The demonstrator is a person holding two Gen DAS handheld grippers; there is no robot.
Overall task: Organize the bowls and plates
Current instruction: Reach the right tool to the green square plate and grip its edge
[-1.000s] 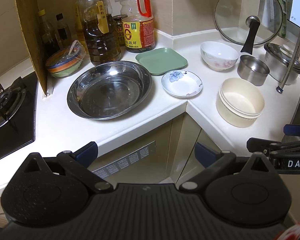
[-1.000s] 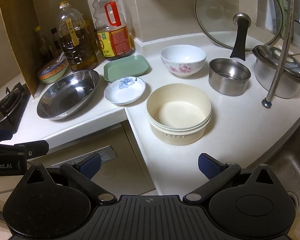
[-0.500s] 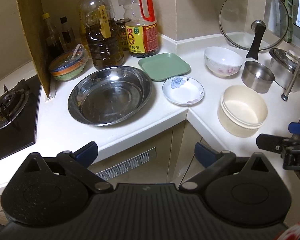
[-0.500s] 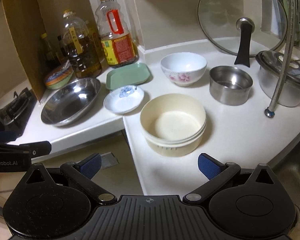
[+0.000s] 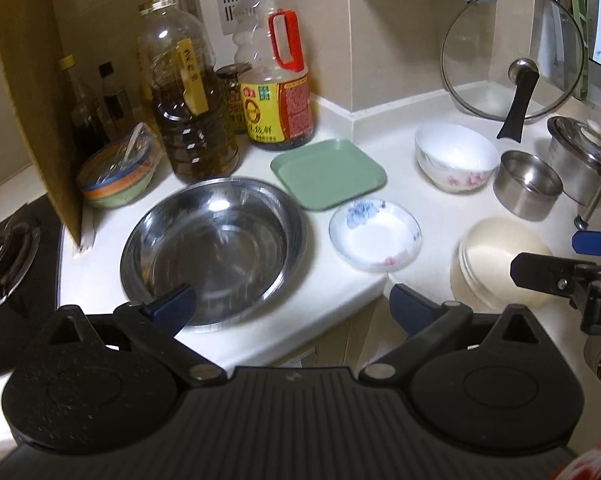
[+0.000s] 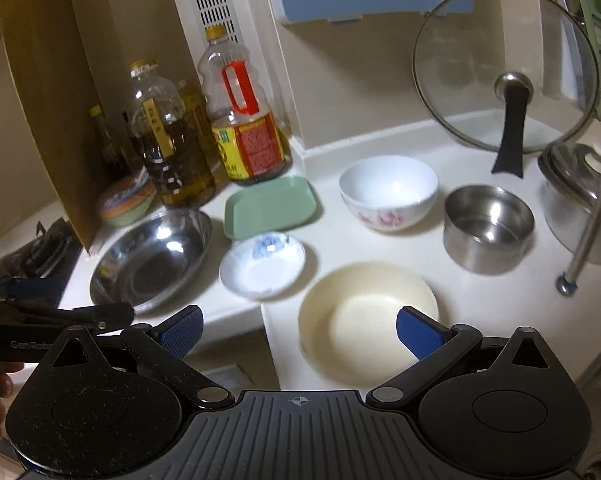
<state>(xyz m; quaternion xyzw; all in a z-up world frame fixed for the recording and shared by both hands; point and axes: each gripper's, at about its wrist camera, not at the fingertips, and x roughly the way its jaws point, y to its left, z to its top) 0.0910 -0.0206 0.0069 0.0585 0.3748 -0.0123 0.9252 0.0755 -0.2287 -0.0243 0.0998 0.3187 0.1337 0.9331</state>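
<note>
Approach step: left gripper (image 5: 286, 300) and right gripper (image 6: 298, 326), fingers apart and empty, face the steel basin (image 5: 216, 252) and cream bowl (image 6: 368, 320) at the surface's front corner edge. Next, likely a rim grasp.

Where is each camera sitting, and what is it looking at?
Left wrist: sits on the left tongs, looking across the counter at the steel basin; the open right tongs poke in.
Right wrist: sits on the right tongs, open over the cream bowl; the left tongs show.
Both share the flowered saucer, green plate.
</note>
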